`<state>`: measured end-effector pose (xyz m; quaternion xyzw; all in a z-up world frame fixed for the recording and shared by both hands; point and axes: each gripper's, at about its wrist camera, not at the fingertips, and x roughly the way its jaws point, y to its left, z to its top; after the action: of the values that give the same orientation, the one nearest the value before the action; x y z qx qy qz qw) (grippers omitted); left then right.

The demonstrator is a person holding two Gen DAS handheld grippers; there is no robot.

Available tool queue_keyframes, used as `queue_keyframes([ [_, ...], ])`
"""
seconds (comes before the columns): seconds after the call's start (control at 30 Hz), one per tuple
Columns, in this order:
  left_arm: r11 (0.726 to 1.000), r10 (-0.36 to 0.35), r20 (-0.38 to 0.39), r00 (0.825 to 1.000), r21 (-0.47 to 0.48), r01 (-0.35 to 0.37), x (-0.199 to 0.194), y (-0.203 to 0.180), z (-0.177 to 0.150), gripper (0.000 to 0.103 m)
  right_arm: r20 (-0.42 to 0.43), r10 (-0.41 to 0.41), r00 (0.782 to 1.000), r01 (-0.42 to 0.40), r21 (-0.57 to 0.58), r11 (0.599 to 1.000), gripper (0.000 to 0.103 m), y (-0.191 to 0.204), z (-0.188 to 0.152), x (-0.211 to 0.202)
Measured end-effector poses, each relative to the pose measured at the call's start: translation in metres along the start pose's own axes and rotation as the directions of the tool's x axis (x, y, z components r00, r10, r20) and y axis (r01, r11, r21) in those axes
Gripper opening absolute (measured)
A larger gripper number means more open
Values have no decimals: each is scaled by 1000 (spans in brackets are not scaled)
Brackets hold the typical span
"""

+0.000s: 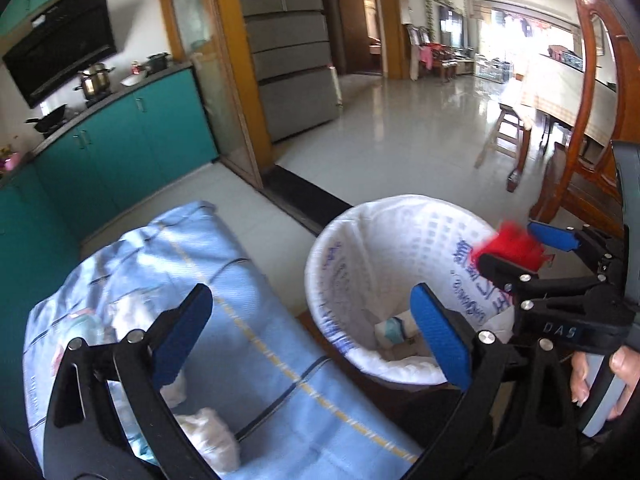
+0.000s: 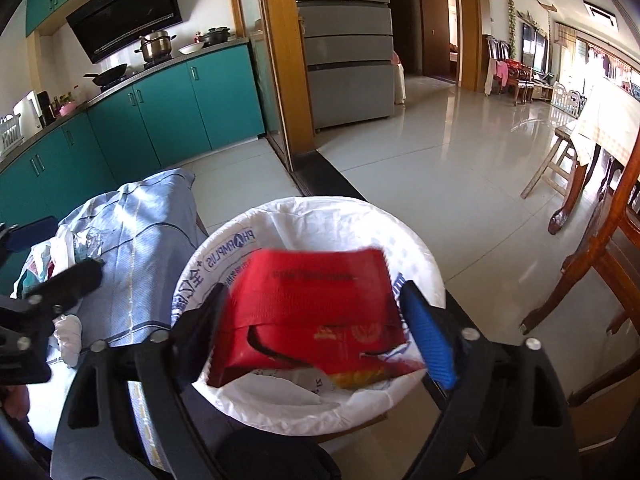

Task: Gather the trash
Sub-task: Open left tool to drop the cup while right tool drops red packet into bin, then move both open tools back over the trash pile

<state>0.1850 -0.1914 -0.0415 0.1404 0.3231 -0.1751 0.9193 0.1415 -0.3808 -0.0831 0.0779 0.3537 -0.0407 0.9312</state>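
R gripper (image 2: 316, 328) jaws spread, red packet (image 2: 316, 316) loose between them over lined bin (image 2: 424, 276) mid-frame; L gripper (image 1: 312, 336) spread, empty; tissue wads (image 1: 208, 436) lower left on cloth (image 1: 256, 280) still left.

Right hand-held gripper (image 2: 316, 320) with jaws spread wide, blurred red packet (image 2: 312, 312) between them above white-lined trash bin (image 2: 420, 248), blue cloth (image 2: 152, 248) just left

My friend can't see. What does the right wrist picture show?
A blurry red packet sits between the right gripper's open fingers, right above a white-lined trash bin. Left of the bin, crumpled trash lies on a blue cloth.
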Motion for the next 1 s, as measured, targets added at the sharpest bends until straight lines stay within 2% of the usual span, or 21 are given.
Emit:
queue_keyframes([
  [0.23,994,95,-8,995,-46,-96,-17,37,-16,99,5,42,999,-41,-46,998,90,25,5,-4],
  [0.47,973,199,-43,979,-113,-203,-31,78,-36,99,-3,119,993,-119,-137,984,91,70,3,-1],
  [0.5,968,214,-49,976,-122,-218,-33,85,-39,99,13,129,992,-126,-147,981,91,76,2,-4],
  [0.53,963,228,-56,972,-133,-234,-34,92,-42,99,75,143,987,-130,-158,979,91,84,2,-14],
  [0.6,952,253,-68,965,-161,-260,-39,109,-50,99,194,183,964,-152,-163,975,93,92,1,-34],
  [0.63,948,261,-69,963,-172,-269,-41,116,-53,99,276,216,937,-175,-165,971,97,97,0,-47],
  [0.67,939,277,-69,958,-190,-285,-45,127,-58,99,324,243,914,-197,-169,966,100,101,0,-55],
  [0.73,920,311,-81,947,-226,-321,-49,148,-69,99,370,268,890,-221,-164,961,100,108,-4,-61],
  [0.77,904,331,-100,938,-252,-346,-49,164,-76,99,363,276,890,-226,-175,958,100,111,-4,-61],
  [0.87,847,356,-184,916,-351,-400,-49,212,-101,99,230,306,924,-251,-240,938,100,130,-4,-46],
  [0.93,812,345,-221,912,-418,-409,-49,238,-114,99,145,284,948,-240,-265,934,100,143,-7,-34],
  [1.0,778,307,-252,918,-489,-394,-50,265,-129,99,77,285,955,-253,-287,924,100,154,-13,-23],
])
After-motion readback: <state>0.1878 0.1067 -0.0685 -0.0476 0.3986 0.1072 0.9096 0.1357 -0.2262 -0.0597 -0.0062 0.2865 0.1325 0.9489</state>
